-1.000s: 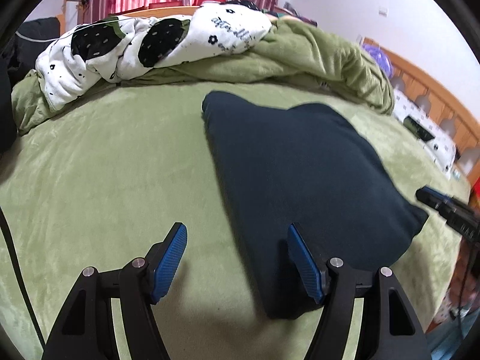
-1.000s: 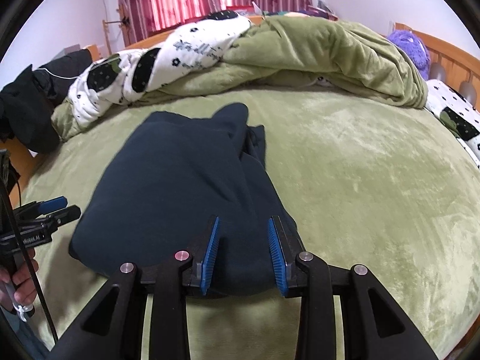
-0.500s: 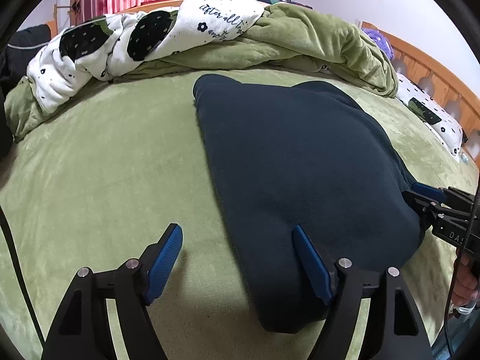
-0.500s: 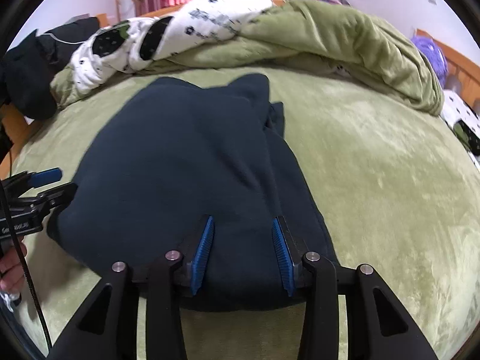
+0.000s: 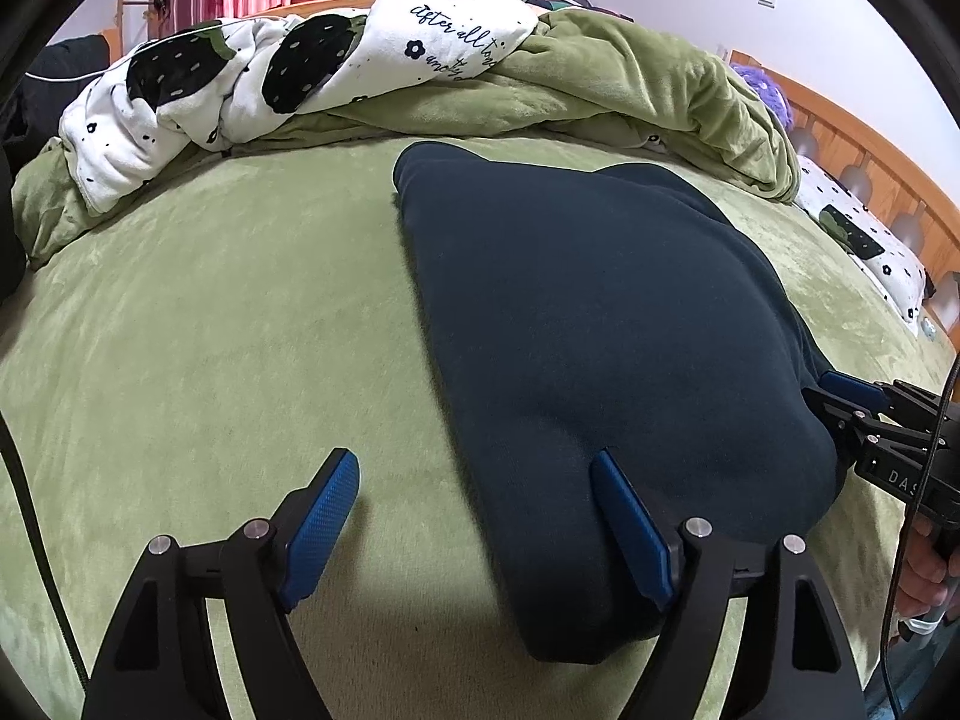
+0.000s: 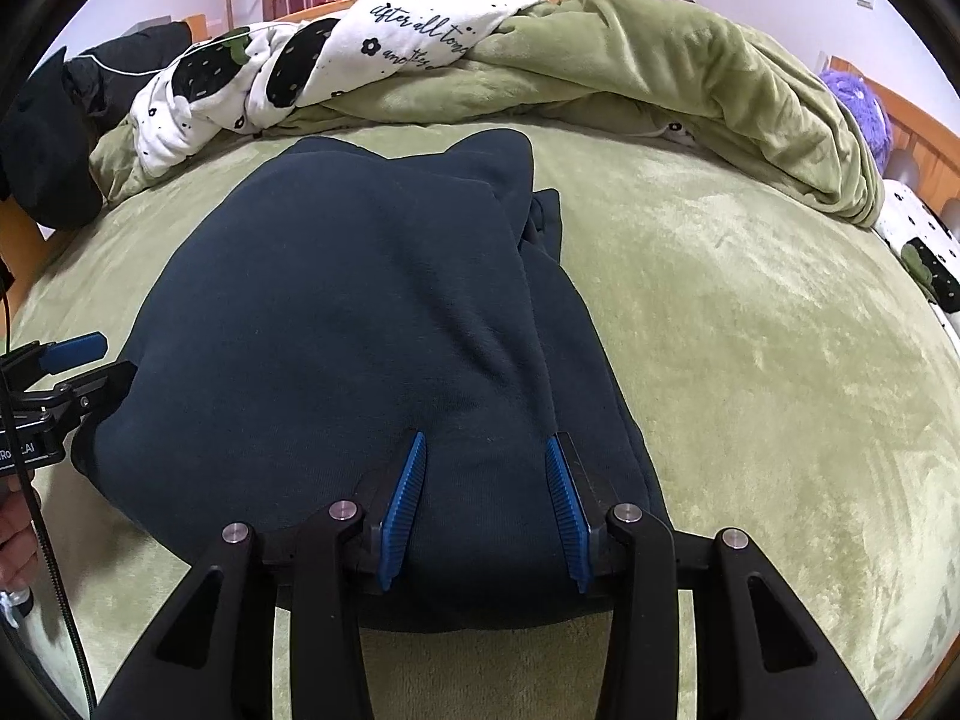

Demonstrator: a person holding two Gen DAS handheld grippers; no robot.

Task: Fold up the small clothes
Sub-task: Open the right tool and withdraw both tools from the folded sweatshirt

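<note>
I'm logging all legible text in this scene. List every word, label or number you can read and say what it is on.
"after all to..." over "anoth...", cursive, cut off by a fold: white strawberry-print blanket.
"DAS", cut off at the frame edge: body of the right hand-held gripper, seen from the left wrist.
"RO..AI", partly hidden by a cable: body of the left hand-held gripper, seen from the right wrist.
No numbers are readable.

one dark garment (image 5: pixel 600 324), two hand-held grippers, one green duvet (image 6: pixel 660 54), one purple plush (image 6: pixel 858 102) (partly hidden).
</note>
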